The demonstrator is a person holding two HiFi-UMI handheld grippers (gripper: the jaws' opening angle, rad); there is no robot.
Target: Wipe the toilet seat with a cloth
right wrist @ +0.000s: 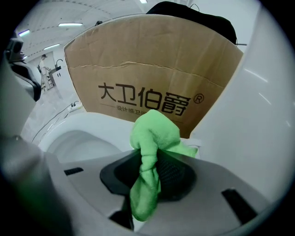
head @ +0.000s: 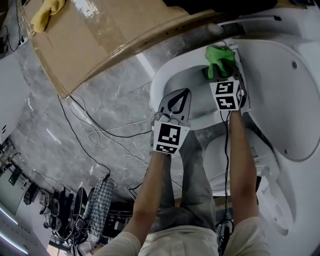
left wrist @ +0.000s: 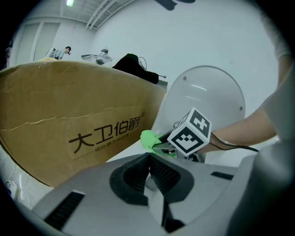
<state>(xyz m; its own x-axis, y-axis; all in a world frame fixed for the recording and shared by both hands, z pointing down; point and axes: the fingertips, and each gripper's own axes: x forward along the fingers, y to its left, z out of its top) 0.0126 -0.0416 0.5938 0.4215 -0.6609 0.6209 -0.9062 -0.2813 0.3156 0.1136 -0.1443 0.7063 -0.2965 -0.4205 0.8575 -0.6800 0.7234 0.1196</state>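
A white toilet with its seat [head: 161,82] down and its lid [head: 292,100] raised fills the right of the head view. My right gripper [head: 218,72] is shut on a bunched green cloth [head: 220,59] over the far rim of the seat, by the hinge. From the right gripper view the cloth [right wrist: 150,138] bulges above the right gripper [right wrist: 148,159] and hangs below it, with the bowl [right wrist: 73,138] to the left. My left gripper [head: 186,93] hovers over the seat's left side, shut and holding nothing. In the left gripper view the left gripper [left wrist: 150,161] faces the cloth [left wrist: 150,138].
A large brown cardboard box [head: 100,35] stands close behind the toilet, with a yellow rag [head: 47,14] on top. Thin cables [head: 100,135] trail over the grey marble floor at left. Dark clutter [head: 75,210] lies at the lower left. The person's legs stand before the bowl.
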